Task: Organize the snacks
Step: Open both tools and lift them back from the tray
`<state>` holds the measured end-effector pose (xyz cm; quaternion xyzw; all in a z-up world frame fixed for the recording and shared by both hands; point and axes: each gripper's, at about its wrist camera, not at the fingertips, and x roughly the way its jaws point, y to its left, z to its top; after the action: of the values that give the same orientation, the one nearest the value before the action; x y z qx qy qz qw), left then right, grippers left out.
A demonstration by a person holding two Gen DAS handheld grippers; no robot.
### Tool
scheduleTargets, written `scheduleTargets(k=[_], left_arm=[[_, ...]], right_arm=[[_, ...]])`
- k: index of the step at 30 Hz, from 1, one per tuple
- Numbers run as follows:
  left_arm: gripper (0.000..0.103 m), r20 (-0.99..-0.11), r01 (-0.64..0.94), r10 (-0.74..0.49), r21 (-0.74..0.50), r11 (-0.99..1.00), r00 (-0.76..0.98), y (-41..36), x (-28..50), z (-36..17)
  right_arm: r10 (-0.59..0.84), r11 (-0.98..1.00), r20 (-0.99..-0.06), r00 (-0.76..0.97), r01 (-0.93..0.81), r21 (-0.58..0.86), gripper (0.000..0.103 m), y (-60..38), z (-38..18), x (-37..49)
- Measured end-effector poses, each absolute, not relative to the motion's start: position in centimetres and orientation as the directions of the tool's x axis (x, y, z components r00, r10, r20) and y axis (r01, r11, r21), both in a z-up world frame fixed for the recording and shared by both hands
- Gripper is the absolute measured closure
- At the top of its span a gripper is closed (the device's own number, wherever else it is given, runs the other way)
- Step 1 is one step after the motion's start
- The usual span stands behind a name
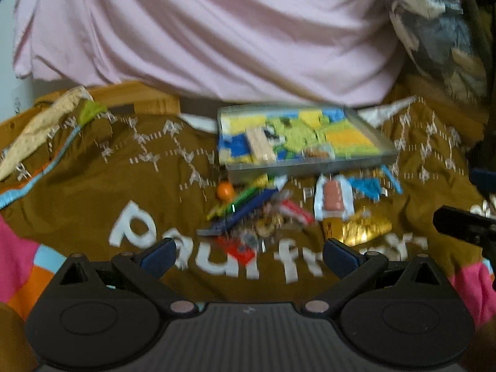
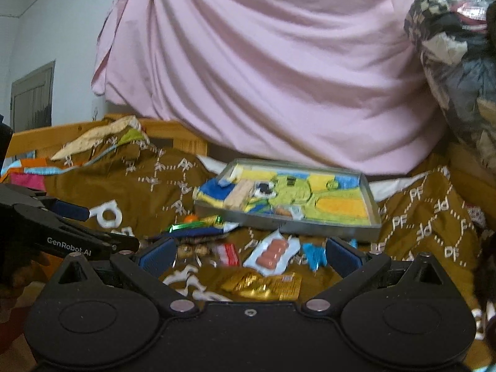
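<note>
Inspector: Left gripper [image 1: 248,252] and right gripper [image 2: 248,254]: jaws spread wide apart, nothing between them, both above the brown bedspread [image 2: 124,186].

Clerk: Largest items?

Inspector: Pink sheet [image 2: 263,77] behind. Shallow metal tray [image 2: 373,217] on the bedspread, its floor a colourful picture.

Clerk: Snacks?

Inspector: Loose, just before the tray: gold packet [image 2: 266,285], sausage packet [image 2: 272,252], orange sweet [image 1: 225,190].

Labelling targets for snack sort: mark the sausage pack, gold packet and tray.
sausage pack [image 2: 272,252], right wrist view, on the pink sausages.
gold packet [image 2: 263,283], right wrist view, middle of the foil.
tray [image 2: 288,223], right wrist view, near metal wall.
</note>
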<state>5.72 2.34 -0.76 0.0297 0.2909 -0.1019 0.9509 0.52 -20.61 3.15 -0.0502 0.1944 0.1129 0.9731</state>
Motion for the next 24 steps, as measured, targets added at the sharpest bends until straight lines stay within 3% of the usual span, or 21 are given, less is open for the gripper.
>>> scheduleTargets(k=[8, 24], left_arm=[[0.0, -0.649, 0.245, -0.194, -0.011, 0.969, 0.736, 1.8, 5.8, -2.7], [0.0, -0.68, 0.245, -0.203, -0.035, 0.969, 0.704, 2.2, 7.2, -3.7]], right_arm=[[0.177, 0.972, -0.498, 0.849, -0.23, -0.047, 0.001, -20.4, 1.3, 1.2], [0.171, 0.975, -0.562, 0.809, -0.22, -0.021, 0.001, -20.4, -0.2, 2.8]])
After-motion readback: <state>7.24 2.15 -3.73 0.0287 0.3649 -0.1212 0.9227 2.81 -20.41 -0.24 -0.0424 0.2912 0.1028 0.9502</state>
